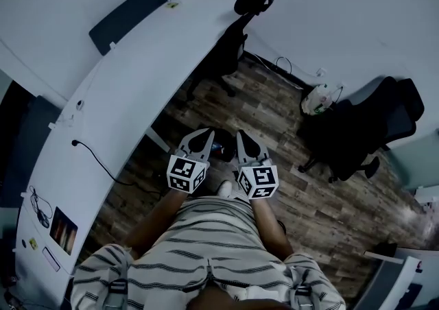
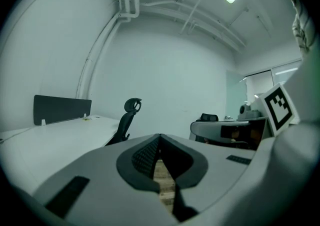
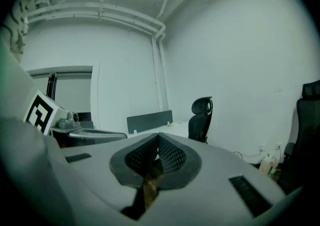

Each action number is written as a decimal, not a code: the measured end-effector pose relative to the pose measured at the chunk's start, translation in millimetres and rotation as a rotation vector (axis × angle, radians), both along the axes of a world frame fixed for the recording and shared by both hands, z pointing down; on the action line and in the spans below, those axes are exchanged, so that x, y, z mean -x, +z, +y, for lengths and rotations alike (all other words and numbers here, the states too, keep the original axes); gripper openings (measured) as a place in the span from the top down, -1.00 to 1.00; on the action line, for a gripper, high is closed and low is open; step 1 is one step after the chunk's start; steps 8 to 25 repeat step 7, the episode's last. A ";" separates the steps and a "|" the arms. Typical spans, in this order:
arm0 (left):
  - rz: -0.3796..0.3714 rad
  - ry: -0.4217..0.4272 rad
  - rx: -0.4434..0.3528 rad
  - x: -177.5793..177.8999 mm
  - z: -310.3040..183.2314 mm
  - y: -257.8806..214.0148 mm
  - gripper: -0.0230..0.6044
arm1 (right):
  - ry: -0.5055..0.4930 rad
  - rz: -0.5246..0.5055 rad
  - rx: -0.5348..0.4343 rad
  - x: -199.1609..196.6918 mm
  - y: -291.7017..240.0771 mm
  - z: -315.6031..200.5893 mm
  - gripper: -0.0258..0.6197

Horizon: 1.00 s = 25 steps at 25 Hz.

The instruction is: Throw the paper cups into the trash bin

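Observation:
No paper cup and no trash bin shows clearly in any view. My left gripper [image 1: 199,138] and right gripper [image 1: 246,141] are held side by side in front of the person's striped shirt, above the wooden floor [image 1: 274,130], pointing roughly level. In the left gripper view the left gripper [image 2: 160,138] has its dark ribbed pads meeting at the tips, shut with nothing between them. In the right gripper view the right gripper [image 3: 158,137] looks the same: tips touching, nothing held.
A long white desk [image 1: 123,96] curves along the left, with a dark partition [image 1: 134,10] and a cable [image 1: 96,158] on it. One black office chair [image 1: 236,34] stands at the desk's far end. Another chair [image 1: 363,127] and a light bag [image 1: 317,99] are at the right.

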<state>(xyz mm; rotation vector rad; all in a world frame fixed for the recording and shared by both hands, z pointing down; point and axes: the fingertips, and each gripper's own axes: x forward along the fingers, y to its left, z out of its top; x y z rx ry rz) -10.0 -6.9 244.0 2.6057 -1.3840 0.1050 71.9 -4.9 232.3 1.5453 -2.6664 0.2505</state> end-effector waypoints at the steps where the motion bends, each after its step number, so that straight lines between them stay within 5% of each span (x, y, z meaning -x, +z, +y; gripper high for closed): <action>1: 0.000 0.001 -0.004 -1.5 1.3 -0.3 0.85 | -0.001 0.001 -0.007 -1.4 -0.6 0.8 0.89; 25: 0.021 0.006 -0.031 -5.0 -2.8 -2.1 0.85 | -0.002 0.002 -0.034 -8.9 -2.6 -6.1 0.89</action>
